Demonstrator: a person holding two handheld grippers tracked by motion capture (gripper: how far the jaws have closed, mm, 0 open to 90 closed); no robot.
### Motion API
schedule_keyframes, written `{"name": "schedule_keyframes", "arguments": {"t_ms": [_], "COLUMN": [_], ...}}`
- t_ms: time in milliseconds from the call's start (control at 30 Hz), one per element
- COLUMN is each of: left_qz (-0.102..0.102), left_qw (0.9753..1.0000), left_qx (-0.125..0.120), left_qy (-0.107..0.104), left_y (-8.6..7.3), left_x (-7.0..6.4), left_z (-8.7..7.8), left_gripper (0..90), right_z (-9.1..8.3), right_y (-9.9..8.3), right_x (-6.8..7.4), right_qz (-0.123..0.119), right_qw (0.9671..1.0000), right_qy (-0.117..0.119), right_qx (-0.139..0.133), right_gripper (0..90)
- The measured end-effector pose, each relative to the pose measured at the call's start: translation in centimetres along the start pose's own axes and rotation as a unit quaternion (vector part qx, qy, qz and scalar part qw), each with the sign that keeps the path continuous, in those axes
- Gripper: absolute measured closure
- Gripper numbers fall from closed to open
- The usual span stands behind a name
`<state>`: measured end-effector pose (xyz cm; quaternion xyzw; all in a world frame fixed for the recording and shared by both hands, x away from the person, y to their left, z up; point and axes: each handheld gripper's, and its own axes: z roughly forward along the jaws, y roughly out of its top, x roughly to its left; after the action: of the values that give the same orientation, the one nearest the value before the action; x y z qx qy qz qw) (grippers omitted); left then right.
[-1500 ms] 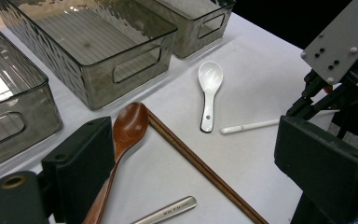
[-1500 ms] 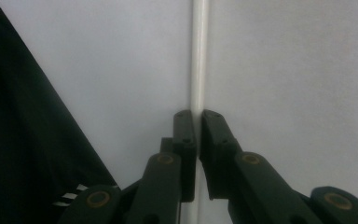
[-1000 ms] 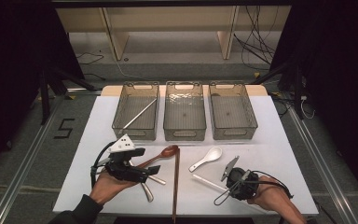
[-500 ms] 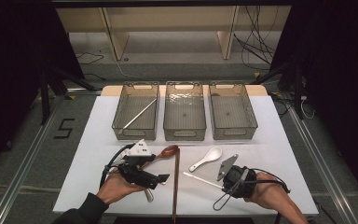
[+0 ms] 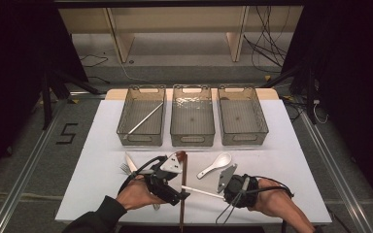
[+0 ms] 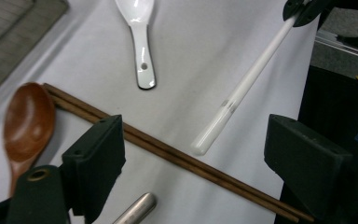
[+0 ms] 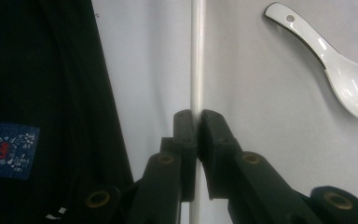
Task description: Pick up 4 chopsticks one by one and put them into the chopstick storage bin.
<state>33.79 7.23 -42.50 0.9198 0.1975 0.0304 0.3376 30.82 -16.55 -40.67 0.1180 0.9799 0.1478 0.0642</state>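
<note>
Left gripper: its fingers stand wide apart with nothing between them, low over the near middle of the tabletop. In the left gripper view the left finger sits over the pair of brown chopsticks, the right finger stands well off to the other side, and the free tip of the white chopstick lies in the gap between them, just beyond the brown pair. A wooden spoon lies beside the left finger; a white ceramic spoon lies farther ahead.

White chopstick: held clear of the cloth at its far end, its long axis running slantwise from the right gripper toward the open left fingers, tip foremost.

Right gripper: its fingers are closed tight on the white chopstick, gripping it crosswise low on the shaft, as the right gripper view shows plainly.

Judgement: the coming move turns on that axis. The tip already points into the left gap, so the left gripper is the nearer to receive it; the brown pair directly beneath is the risk of a mistaken catch.
</note>
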Motion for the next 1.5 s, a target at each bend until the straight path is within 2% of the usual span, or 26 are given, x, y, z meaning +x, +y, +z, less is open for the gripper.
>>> {"name": "schedule_keyframes", "arguments": {"t_ms": [33, 67, 200, 267, 367, 433, 733, 867, 967, 1100, 1133, 1200, 1300, 1333, 1367, 1400, 1433, 1467, 1500], "left_qz": [0.006, 0.011, 0.027, 0.037, 0.050, 0.058, 0.085, 0.093, 0.102, 0.111, 0.117, 0.125, 0.131, 0.131, 0.127, 0.126, 0.123, 0.116, 0.114], "left_qw": [1.0000, 0.9999, 0.9991, 0.9986, 0.9974, 0.9965, 0.9936, 0.9924, 0.9909, 0.9880, 0.9867, 0.9846, 0.9849, 0.9856, 0.9863, 0.9873, 0.9885, 0.9895, 0.9903], "left_qx": [0.007, 0.010, 0.017, 0.022, 0.032, 0.038, 0.051, 0.057, 0.057, 0.059, 0.060, 0.056, 0.041, 0.036, 0.035, 0.033, 0.034, 0.035, 0.034], "left_qy": [-0.002, -0.008, -0.029, -0.033, -0.040, -0.046, -0.056, -0.057, -0.067, -0.090, -0.096, -0.109, -0.105, -0.100, -0.099, -0.092, -0.081, -0.079, -0.071], "left_y": [0.1, 0.1, 0.4, 0.5, 0.5, 0.6, 0.6, 0.5, 0.5, 0.4, 0.4, 0.4, 0.5, 0.5, 0.6, 0.5, 0.4, 0.3, 0.2], "left_x": [-0.1, -0.2, -0.6, -0.8, -1.1, -1.4, -1.8, -1.9, -1.9, -1.8, -1.8, -2.0, -2.1, -2.1, -2.0, -1.9, -1.6, -1.4, -1.2], "left_z": [0.2, 0.4, 0.9, 1.1, 1.5, 1.6, 1.6, 1.5, 1.3, 1.2, 1.1, 0.9, 0.6, 0.5, 0.4, 0.3, 0.2, 0.1, 0.0], "left_gripper": [21.2, 22.6, 32.3, 36.3, 41.6, 44.6, 60.2, 70.1, 74.5, 77.7, 78.6, 80.8, 82.5, 82.6, 82.7, 82.7, 82.8, 82.8, 82.8], "right_z": [0.0, 0.1, 0.1, 0.0, 0.0, 0.0, 0.2, 0.2, 0.2, 0.0, -0.1, -0.1, -0.5, -0.6, -0.7, -0.9, -1.0, -1.3, -1.7], "right_y": [0.0, 0.0, 0.2, 0.3, 0.4, 0.5, 0.7, 0.7, 0.7, 0.7, 0.6, 0.5, 0.4, 0.3, 0.3, 0.3, 0.1, 0.1, 0.0], "right_x": [0.0, -0.1, 0.1, 0.0, 0.1, 0.1, 0.5, 0.6, 0.7, 0.8, 0.9, 0.7, 0.6, 0.4, 0.3, 0.2, 0.0, -0.2, -0.3], "right_qz": [0.001, -0.008, -0.009, -0.025, -0.023, -0.032, -0.043, -0.054, -0.054, -0.068, -0.065, -0.075, -0.060, -0.063, -0.055, -0.036, -0.029, -0.023, -0.006], "right_qw": [1.0000, 1.0000, 0.9999, 0.9995, 0.9995, 0.9993, 0.9987, 0.9982, 0.9981, 0.9973, 0.9975, 0.9969, 0.9980, 0.9978, 0.9983, 0.9991, 0.9989, 0.9987, 0.9989], "right_qy": [0.000, 0.000, 0.005, 0.013, 0.015, 0.015, 0.023, 0.026, 0.029, 0.026, 0.027, 0.024, 0.021, 0.016, 0.014, 0.006, -0.006, -0.013, -0.019], "right_qx": [-0.001, -0.004, -0.001, 0.014, 0.015, 0.012, 0.012, 0.009, 0.008, 0.001, 0.004, -0.008, -0.003, -0.009, -0.012, -0.020, -0.037, -0.043, -0.041], "right_gripper": [85.7, 85.7, 85.7, 85.7, 85.7, 85.7, 85.6, 85.6, 85.5, 85.3, 84.9, 83.6, 81.9, 81.0, 79.9, 79.5, 77.4, 74.0, 70.4]}}
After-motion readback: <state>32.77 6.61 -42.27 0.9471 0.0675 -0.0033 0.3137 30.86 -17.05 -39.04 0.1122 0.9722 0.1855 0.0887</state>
